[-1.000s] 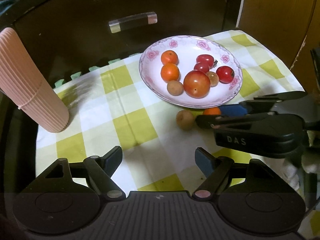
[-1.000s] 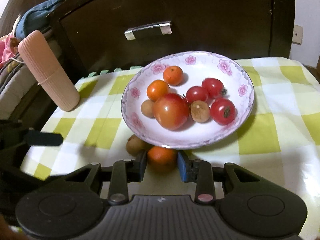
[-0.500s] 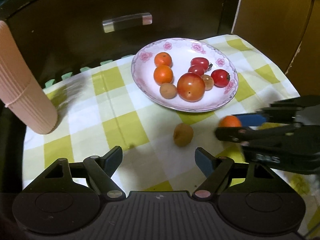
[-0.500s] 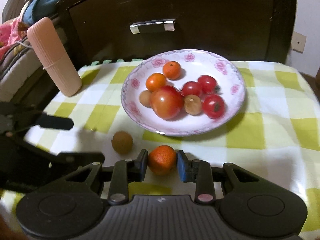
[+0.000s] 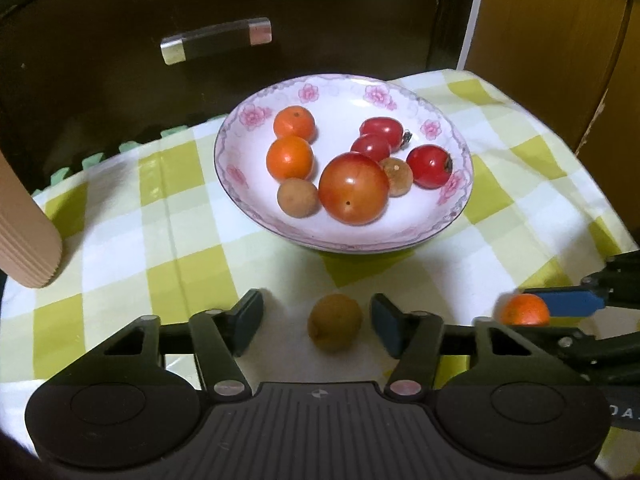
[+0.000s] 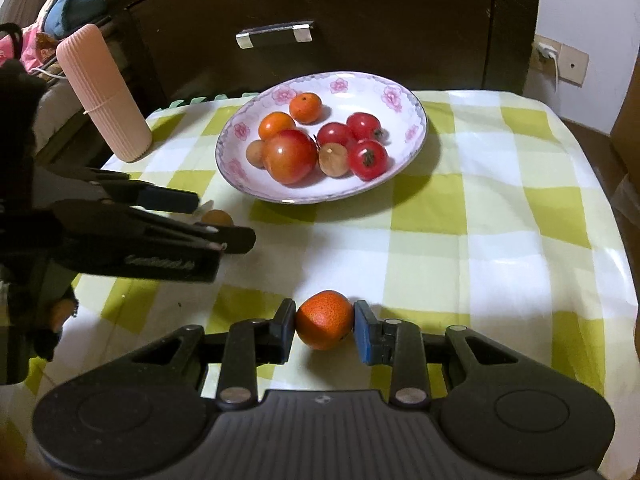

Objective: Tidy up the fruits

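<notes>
Since earlier, left gripper point(image 5: 316, 326) jaws (closing) bracket longan point(image 5: 334, 322).

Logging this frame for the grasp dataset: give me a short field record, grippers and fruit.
left gripper: jaws closing around brown fruit, pads not touching it yet
right gripper: shut on small orange
plate: holds two oranges, three small tomatoes, one big tomato, two brown fruits
fruit off plate: brown fruit and small orange
surface: checked cloth
other: pink ribbed tube, far left
</notes>
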Tool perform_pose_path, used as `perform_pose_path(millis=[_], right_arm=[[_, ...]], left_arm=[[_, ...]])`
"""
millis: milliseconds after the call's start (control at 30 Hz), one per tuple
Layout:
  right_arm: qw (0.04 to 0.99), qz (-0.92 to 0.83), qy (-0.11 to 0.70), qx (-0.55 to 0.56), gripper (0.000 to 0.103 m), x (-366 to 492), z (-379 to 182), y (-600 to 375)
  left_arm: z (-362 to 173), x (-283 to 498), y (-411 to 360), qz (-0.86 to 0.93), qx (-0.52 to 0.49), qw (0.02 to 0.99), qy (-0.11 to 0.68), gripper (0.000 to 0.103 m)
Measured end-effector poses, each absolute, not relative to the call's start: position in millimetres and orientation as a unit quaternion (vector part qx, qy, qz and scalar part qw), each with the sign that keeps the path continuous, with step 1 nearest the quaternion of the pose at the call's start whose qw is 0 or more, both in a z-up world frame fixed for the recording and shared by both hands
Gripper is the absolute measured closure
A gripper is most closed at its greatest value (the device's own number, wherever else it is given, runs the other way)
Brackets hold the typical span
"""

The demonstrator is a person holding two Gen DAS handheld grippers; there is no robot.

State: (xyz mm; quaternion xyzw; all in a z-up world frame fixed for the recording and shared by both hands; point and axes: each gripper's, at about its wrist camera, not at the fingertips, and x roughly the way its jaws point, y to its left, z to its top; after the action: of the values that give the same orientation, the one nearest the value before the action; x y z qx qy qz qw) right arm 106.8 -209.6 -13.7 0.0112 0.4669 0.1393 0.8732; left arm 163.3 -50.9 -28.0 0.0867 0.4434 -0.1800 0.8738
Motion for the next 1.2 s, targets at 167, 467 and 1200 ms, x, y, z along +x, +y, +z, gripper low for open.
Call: perform_pose_path(millis=[167,467,1200], right_arm=[[0.873,0.138,0.468,0.014,0.073,106,-17,-212],[0.875,0.121,0.469,0.012,0.073,92,-9,-212],[0.868,0.134,0.479,-0.008,0.073,57,-14,-189]], left_arm=[[-28,154,-52,-0.175,0.091,0.874,0.443,0.052],[-23,139,-43,-0.172,0.093,0.868,0.457,0.069],[-12,100,7,-0.111,0.075,0.86,0.493,0.065]])
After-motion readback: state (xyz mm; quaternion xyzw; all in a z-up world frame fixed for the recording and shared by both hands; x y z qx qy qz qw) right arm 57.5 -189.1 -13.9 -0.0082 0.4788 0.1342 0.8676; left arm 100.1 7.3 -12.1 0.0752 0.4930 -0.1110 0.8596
